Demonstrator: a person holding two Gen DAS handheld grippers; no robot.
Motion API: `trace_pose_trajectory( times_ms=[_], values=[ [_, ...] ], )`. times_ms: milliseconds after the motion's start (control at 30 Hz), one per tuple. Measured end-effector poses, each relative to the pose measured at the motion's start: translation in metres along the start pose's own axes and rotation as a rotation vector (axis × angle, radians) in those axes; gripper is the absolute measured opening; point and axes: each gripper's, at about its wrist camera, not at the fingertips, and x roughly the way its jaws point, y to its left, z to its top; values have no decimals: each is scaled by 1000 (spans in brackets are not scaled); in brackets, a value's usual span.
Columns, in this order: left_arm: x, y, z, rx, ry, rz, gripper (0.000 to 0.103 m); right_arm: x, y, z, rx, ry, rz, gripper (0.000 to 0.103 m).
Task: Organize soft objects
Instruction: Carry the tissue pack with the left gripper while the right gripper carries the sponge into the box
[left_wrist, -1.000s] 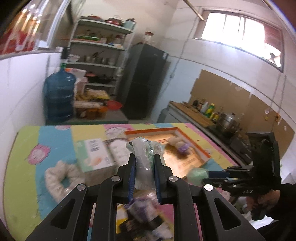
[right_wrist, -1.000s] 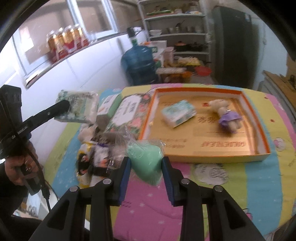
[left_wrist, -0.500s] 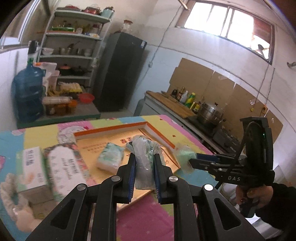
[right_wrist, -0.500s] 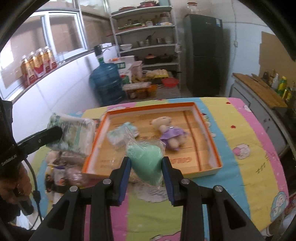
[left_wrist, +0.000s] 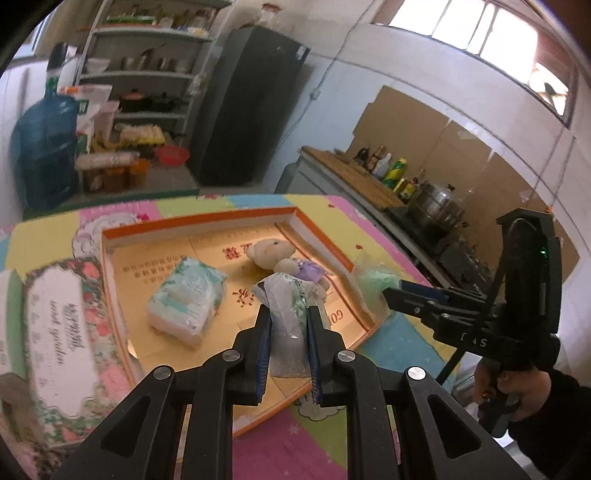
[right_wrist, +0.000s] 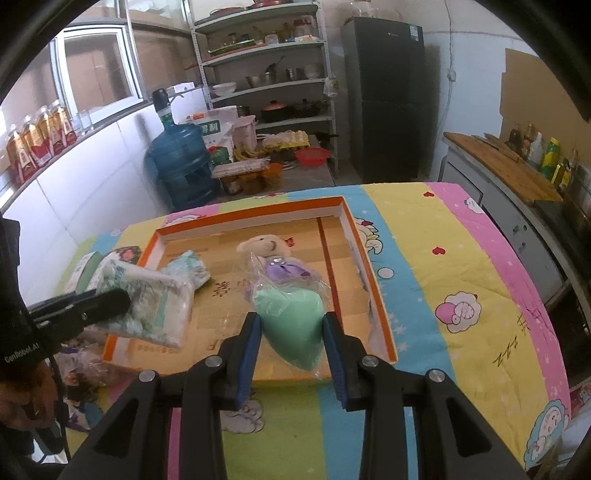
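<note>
Gripping tissue pack (left_wrist: 289, 325): left tool (left_wrist: 289, 334) | clamping green heart (right_wrist: 291, 325): right tool (right_wrist: 291, 332) | both over orange tray (right_wrist: 373, 280)

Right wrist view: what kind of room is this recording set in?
Most likely a home kitchen or pantry. A shelf holds pots and bowls, a fridge stands beside it, and a counter carries bottles.

Mint-green heart (right_wrist: 291, 325), orange-rimmed tray (right_wrist: 373, 284)
</note>
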Motion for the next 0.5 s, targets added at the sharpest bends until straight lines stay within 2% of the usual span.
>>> trace_pose_trajectory(
  times_ms=[500],
  values=[
    [47,7,-10,-70,110,37,18,37,-16,-3,1,70,-5,35]
  ],
)
